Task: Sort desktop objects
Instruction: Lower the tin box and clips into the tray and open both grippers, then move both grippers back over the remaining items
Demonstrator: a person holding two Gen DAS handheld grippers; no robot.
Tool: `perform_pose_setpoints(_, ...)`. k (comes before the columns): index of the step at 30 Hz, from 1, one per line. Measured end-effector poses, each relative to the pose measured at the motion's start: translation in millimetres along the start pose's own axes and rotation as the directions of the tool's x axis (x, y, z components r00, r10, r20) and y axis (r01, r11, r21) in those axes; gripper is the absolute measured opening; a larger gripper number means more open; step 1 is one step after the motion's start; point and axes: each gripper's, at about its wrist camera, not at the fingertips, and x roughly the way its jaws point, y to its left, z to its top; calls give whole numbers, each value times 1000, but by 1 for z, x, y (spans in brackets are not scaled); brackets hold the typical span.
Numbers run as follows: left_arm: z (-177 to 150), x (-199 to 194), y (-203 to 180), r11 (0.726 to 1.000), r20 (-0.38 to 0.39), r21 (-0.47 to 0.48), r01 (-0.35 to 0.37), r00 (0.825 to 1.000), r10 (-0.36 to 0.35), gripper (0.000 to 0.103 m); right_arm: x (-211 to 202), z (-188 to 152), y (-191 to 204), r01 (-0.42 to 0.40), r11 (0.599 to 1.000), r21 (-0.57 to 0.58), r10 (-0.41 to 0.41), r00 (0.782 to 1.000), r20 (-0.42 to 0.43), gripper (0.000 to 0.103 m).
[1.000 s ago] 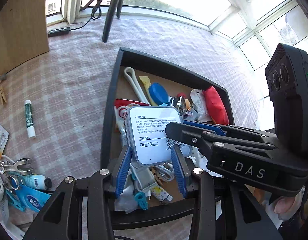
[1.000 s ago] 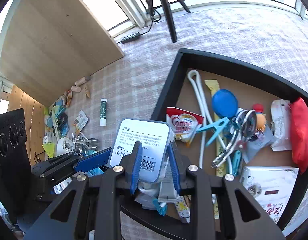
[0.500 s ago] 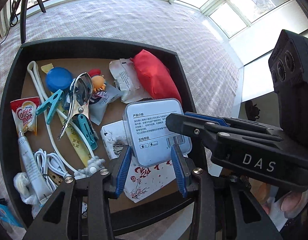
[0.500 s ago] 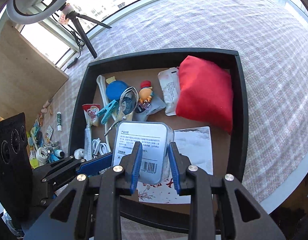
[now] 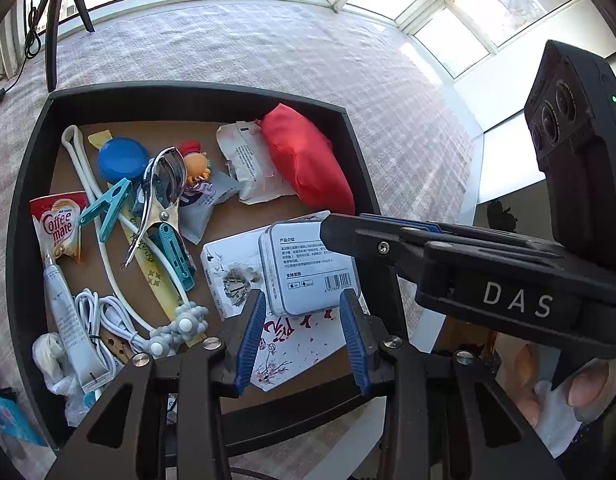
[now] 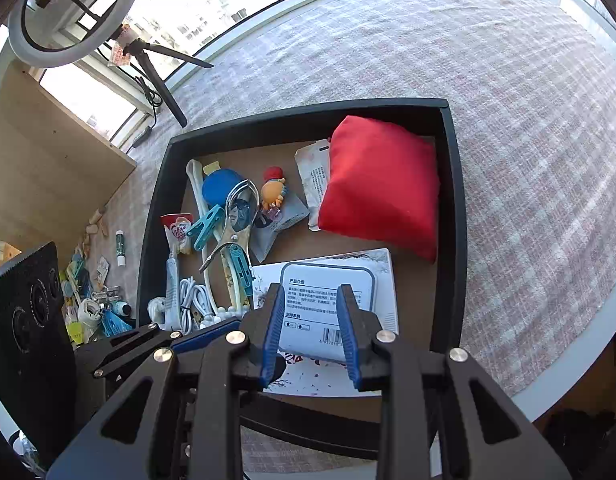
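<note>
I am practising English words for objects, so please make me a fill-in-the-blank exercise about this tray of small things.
1. The red pouch lies inside the black ____.
2. The red-and-white sachet reads "Coffee ____".
3. The round lid beside the metal clip is ____.
Missing words: tray; mate; blue.

Sunlit windows [image 5: 448,4], checked tablecloth [image 6: 528,100]
</note>
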Motion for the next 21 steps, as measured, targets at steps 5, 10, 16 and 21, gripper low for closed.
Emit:
perform_pose_setpoints(5, -7, -26, 35, 997, 41, -67, -35, 998, 38, 35, 6, 0, 34, -23, 998, -58, 22, 1000, -8, 28)
perform_pose_setpoints(10, -24, -66, 88, 982, 100, -168, -89, 989, 106, 35, 23, -3, 86, -62, 987, -148, 57, 997, -43, 28)
perform_pose_setpoints(16, -57, -121, 163, 930, 155, -336, -147, 966, 209, 35, 49, -10, 166, -119, 954, -277, 95, 991, -99, 28)
perform_pose_setpoints(21, -94, -165, 223, 866, 173, -453, -211, 932, 318, 35, 73, -24, 236, -164, 906, -389, 112, 982, -154, 28)
